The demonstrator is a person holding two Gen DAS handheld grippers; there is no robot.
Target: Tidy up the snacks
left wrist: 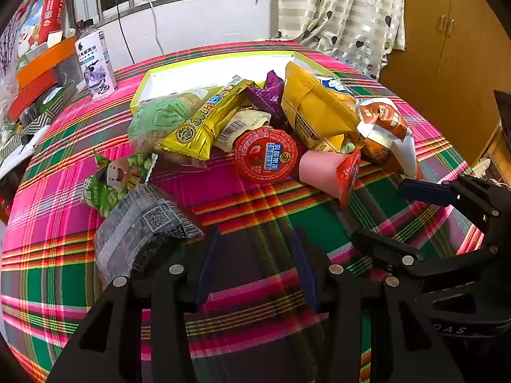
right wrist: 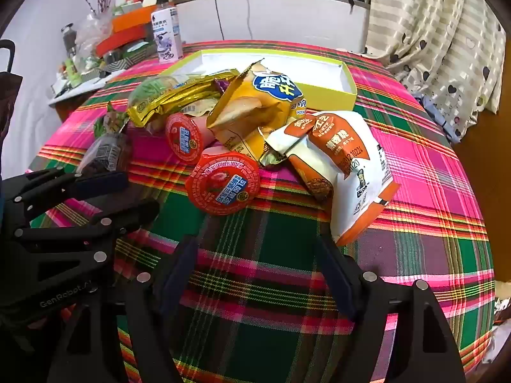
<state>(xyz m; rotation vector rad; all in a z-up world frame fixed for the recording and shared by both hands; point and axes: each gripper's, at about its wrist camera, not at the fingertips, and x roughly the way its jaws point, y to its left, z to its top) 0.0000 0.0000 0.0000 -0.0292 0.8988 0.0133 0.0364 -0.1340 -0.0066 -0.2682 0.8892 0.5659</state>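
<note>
A pile of snacks lies on the plaid tablecloth (left wrist: 255,217) in front of an open yellow box (left wrist: 153,78), also in the right wrist view (right wrist: 322,91). It holds a yellow chip bag (left wrist: 316,105), an orange-and-white packet (right wrist: 338,166), two red-lidded cups (left wrist: 265,154) (right wrist: 222,183), a gold bar packet (left wrist: 204,124), a green pea packet (left wrist: 118,178) and a grey packet (left wrist: 140,226). My left gripper (left wrist: 257,245) is open and empty, just short of the pile. My right gripper (right wrist: 255,249) is open and empty below the nearer cup.
A water bottle (left wrist: 95,63) stands at the table's far left. Orange boxes and clutter (left wrist: 41,73) sit on a side surface left of it. A curtain (left wrist: 338,16) and a wooden cabinet (left wrist: 447,48) are at the right.
</note>
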